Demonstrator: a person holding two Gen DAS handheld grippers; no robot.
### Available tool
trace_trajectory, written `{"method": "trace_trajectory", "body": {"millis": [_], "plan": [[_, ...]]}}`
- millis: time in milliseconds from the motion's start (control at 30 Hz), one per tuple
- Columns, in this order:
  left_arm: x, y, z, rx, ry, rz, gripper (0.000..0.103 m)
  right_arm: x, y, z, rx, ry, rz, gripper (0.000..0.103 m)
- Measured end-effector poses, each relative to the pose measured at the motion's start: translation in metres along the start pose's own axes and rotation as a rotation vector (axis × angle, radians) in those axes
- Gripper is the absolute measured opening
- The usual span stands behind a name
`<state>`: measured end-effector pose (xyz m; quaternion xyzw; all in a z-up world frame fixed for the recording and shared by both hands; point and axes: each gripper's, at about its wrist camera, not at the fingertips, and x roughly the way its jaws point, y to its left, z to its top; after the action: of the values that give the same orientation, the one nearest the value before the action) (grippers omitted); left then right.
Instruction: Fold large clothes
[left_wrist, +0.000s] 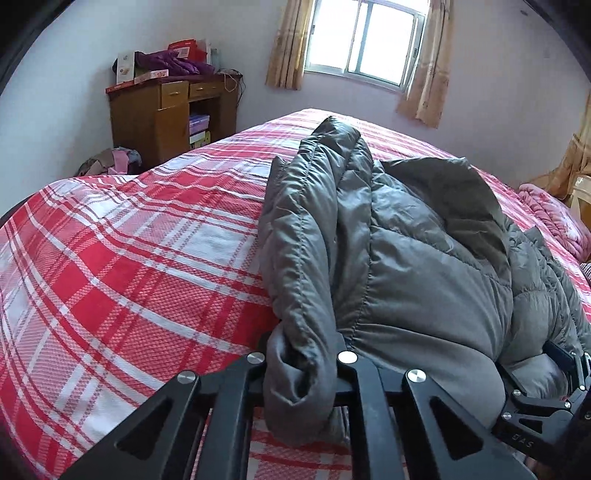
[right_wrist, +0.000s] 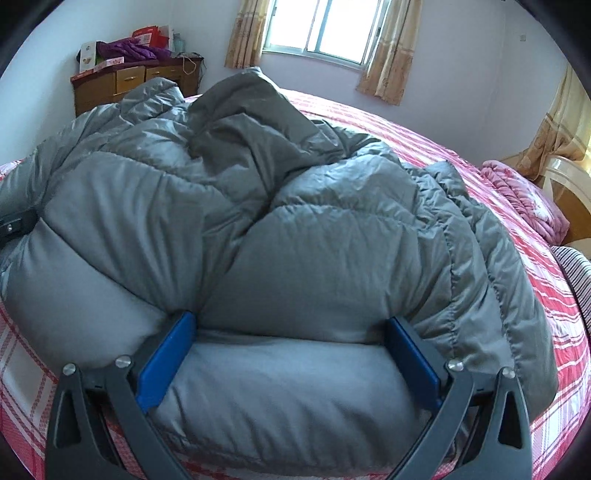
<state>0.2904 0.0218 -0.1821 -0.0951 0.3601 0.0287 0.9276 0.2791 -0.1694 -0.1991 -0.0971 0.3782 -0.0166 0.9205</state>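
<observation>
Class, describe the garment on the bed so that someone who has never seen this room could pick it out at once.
Start at the big bed with the red and white checked cover below the window. On it lies a grey puffer jacket, quilted and bulky, bunched in a heap. The pink blanket near the headboard is the only other soft pile, and it differs in colour.

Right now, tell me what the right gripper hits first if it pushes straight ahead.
The grey padded jacket. The right gripper stands open with the jacket's near edge bulging between its blue pads, so going on likely just presses deeper into that padding.
</observation>
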Motion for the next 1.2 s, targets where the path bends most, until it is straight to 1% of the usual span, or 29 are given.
{"method": "trace_trajectory", "body": {"millis": [100, 167, 267, 333, 367, 400, 433, 467, 533, 567, 600, 633, 667, 700, 767, 800, 867, 900, 967, 1067, 1133, 1167, 1200], "plan": [[-0.009, 0.005, 0.001, -0.001, -0.007, 0.008, 0.008, -0.002, 0.008, 0.001, -0.005, 0.000, -0.027, 0.103], [-0.022, 0.010, 0.006, 0.010, -0.031, 0.045, 0.007, -0.004, 0.017, 0.001, -0.013, -0.004, -0.039, 0.103], [-0.046, 0.016, 0.018, 0.033, -0.081, 0.107, 0.006, -0.008, 0.037, 0.004, -0.048, -0.015, -0.015, 0.103], [-0.068, 0.019, 0.030, 0.063, -0.129, 0.147, 0.006, -0.012, 0.052, 0.009, -0.088, -0.015, 0.038, 0.103], [-0.075, 0.018, 0.035, 0.081, -0.150, 0.159, 0.006, -0.016, 0.056, 0.012, -0.094, -0.005, 0.091, 0.103], [-0.089, 0.013, 0.042, 0.118, -0.187, 0.182, 0.006, -0.022, 0.056, 0.016, -0.102, 0.003, 0.150, 0.101], [-0.096, 0.008, 0.048, 0.144, -0.211, 0.196, 0.006, -0.031, 0.054, 0.018, -0.108, -0.006, 0.193, 0.100], [-0.107, -0.001, 0.054, 0.181, -0.247, 0.207, 0.006, -0.043, 0.047, 0.020, -0.098, -0.037, 0.208, 0.101], [-0.124, -0.027, 0.063, 0.244, -0.302, 0.208, 0.006, -0.066, 0.026, 0.019, -0.069, -0.107, 0.208, 0.102], [-0.132, -0.047, 0.066, 0.281, -0.330, 0.192, 0.006, -0.079, 0.003, 0.018, -0.038, -0.145, 0.198, 0.103], [-0.139, -0.071, 0.068, 0.322, -0.355, 0.172, 0.006, -0.084, -0.018, 0.017, -0.004, -0.162, 0.177, 0.103], [-0.143, -0.093, 0.067, 0.361, -0.374, 0.158, 0.006, -0.084, -0.041, 0.015, 0.033, -0.162, 0.151, 0.103], [-0.145, -0.118, 0.065, 0.408, -0.393, 0.139, 0.006, -0.082, -0.057, 0.014, 0.062, -0.155, 0.133, 0.103], [-0.146, -0.147, 0.061, 0.459, -0.410, 0.115, 0.006, -0.076, -0.089, 0.008, 0.120, -0.140, 0.084, 0.103], [-0.143, -0.190, 0.050, 0.544, -0.430, 0.084, 0.006, -0.062, -0.133, -0.005, 0.193, -0.105, -0.013, 0.103], [-0.138, -0.211, 0.043, 0.592, -0.435, 0.067, 0.006, -0.054, -0.156, -0.014, 0.229, -0.077, -0.045, 0.103], [-0.121, -0.253, 0.024, 0.689, -0.429, 0.040, 0.006, -0.043, -0.192, -0.032, 0.300, -0.036, -0.080, 0.103], [-0.111, -0.271, 0.012, 0.733, -0.414, 0.028, 0.006, -0.040, -0.206, -0.042, 0.329, -0.020, -0.094, 0.103], [-0.090, -0.298, -0.008, 0.806, -0.379, 0.024, 0.006, -0.036, -0.227, -0.060, 0.369, -0.002, -0.117, 0.103], [-0.055, -0.323, -0.042, 0.908, -0.326, 0.035, 0.006, -0.029, -0.249, -0.077, 0.411, 0.019, -0.115, 0.103], [-0.041, -0.331, -0.059, 0.964, -0.332, 0.062, 0.006, -0.027, -0.258, -0.080, 0.451, 0.030, -0.080, 0.103], [-0.036, -0.333, -0.064, 0.984, -0.341, 0.087, 0.010, -0.031, -0.258, -0.079, 0.454, 0.029, -0.078, 0.103], [-0.036, -0.332, -0.066, 0.988, -0.348, 0.103, 0.010, -0.030, -0.257, -0.077, 0.449, 0.030, -0.077, 0.103]]}}
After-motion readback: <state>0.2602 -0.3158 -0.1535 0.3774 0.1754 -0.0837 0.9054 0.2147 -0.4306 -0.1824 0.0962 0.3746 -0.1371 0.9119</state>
